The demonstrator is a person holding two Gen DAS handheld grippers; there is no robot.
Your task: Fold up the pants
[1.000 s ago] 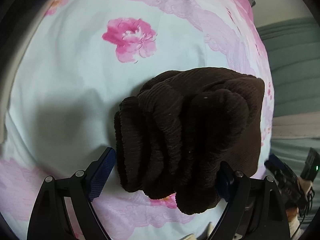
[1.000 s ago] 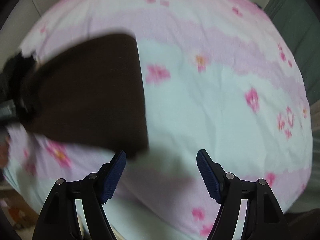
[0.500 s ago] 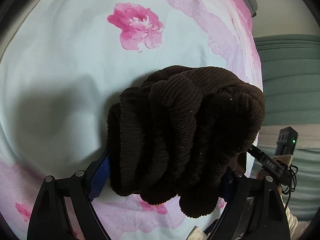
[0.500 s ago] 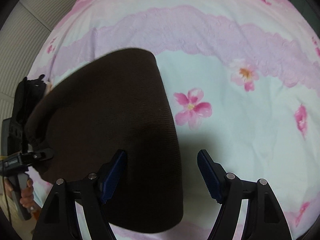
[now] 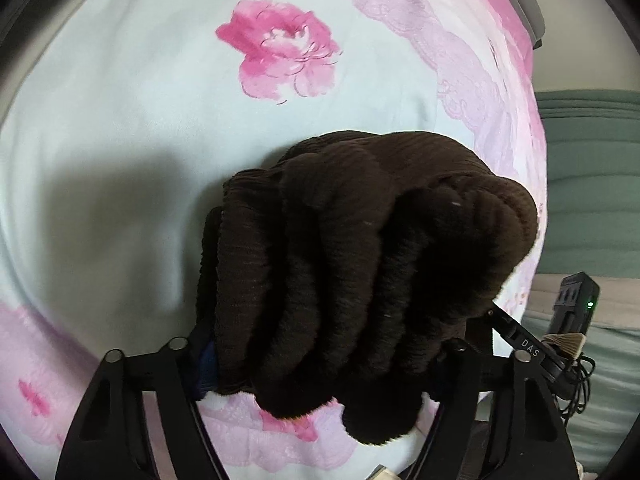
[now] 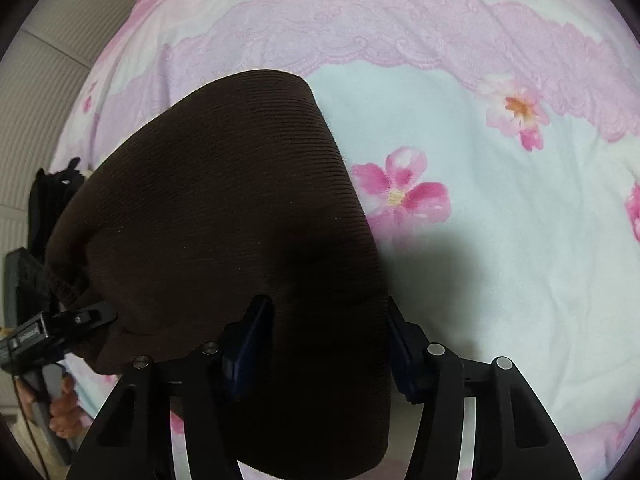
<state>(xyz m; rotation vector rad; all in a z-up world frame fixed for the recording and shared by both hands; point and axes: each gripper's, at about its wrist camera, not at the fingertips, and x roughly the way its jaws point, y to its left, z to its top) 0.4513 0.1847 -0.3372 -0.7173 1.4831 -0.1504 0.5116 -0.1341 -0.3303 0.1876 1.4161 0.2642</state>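
Observation:
The dark brown corduroy pants (image 5: 360,264) lie on the flowered bedsheet (image 5: 120,140). My left gripper (image 5: 320,364) is shut on their bunched waistband, which fills the space between the fingers and hides the pads. In the right wrist view the pants (image 6: 224,216) spread flat as a wide panel. My right gripper (image 6: 326,344) is shut on the near edge of that panel, with cloth between its blue pads. The left gripper (image 6: 80,320) shows at the far left, gripping the other end.
The sheet (image 6: 500,260) is pale blue with pink flowers and a pink lace band. A grey-green cushion (image 5: 592,184) lies beyond the bed's right edge. A white ribbed wall (image 6: 36,112) stands at the left of the right wrist view.
My left gripper has closed on the bunched waistband. My right gripper has moved left onto the pants' edge and closed on it.

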